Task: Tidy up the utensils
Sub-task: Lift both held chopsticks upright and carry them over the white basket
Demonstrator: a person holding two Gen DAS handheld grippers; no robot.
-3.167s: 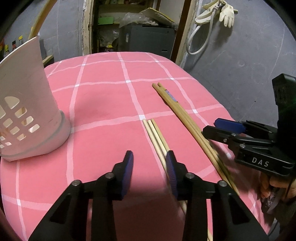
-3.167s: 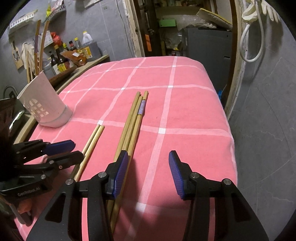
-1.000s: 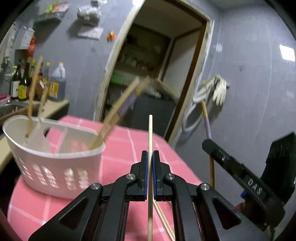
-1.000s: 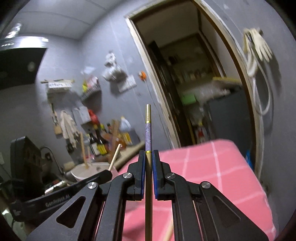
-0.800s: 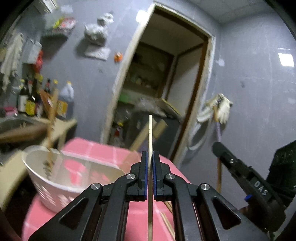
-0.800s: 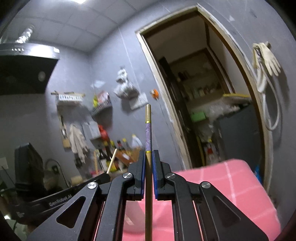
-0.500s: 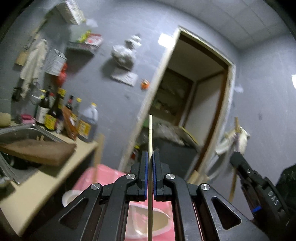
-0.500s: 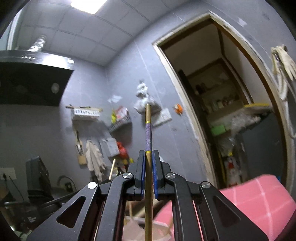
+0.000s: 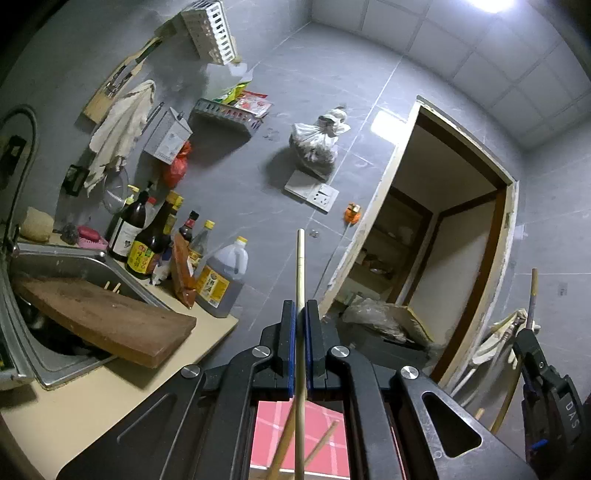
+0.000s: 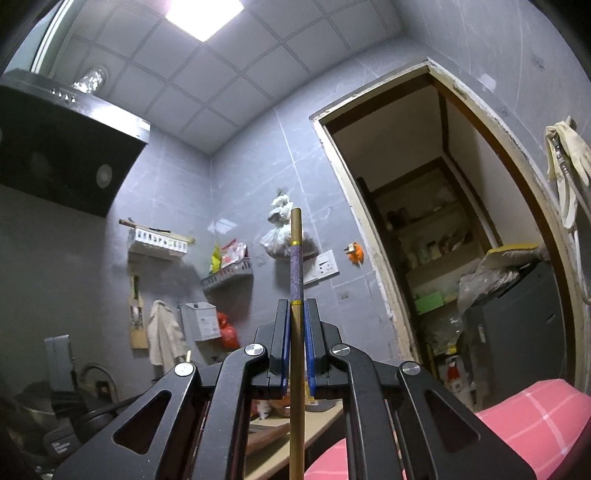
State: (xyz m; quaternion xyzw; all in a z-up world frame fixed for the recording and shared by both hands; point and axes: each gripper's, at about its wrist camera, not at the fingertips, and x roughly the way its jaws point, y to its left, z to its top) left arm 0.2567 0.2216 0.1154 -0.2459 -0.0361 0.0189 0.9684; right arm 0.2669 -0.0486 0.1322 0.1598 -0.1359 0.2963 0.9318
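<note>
- Left wrist view: the left gripper (image 9: 301,345) is clamped tight on a pale wooden chopstick (image 9: 300,273), which stands straight up between the blue pads and pokes well above the fingertips!
- Below those jaws, a patch of pink checked tablecloth (image 9: 332,450) shows, with two more wooden sticks (image 9: 321,443) crossing over it.
- Right wrist view: the right gripper (image 10: 296,341) is closed on a gold chopstick with a purple band (image 10: 296,273), held upright too, purple section just above the pads.
- Over in the left view, that right gripper shows at the far right edge, its body reading "DAS" (image 9: 570,413), the banded stick rising above it.
- Containers now: a steel sink (image 9: 55,354) at the left, a thick wooden cutting board (image 9: 107,317) lying tilted across it.
- Just beside the sink, on the beige counter (image 9: 122,387), a cluster of dark sauce bottles (image 9: 147,240) with yellow labels, lettering too small to read, and a big oil jug with a yellow cap (image 9: 223,280).
- Up on the wall, a grey basket shelf (image 9: 225,116) holds bright packets, and a white slotted basket (image 9: 212,29) hangs above it.
</note>
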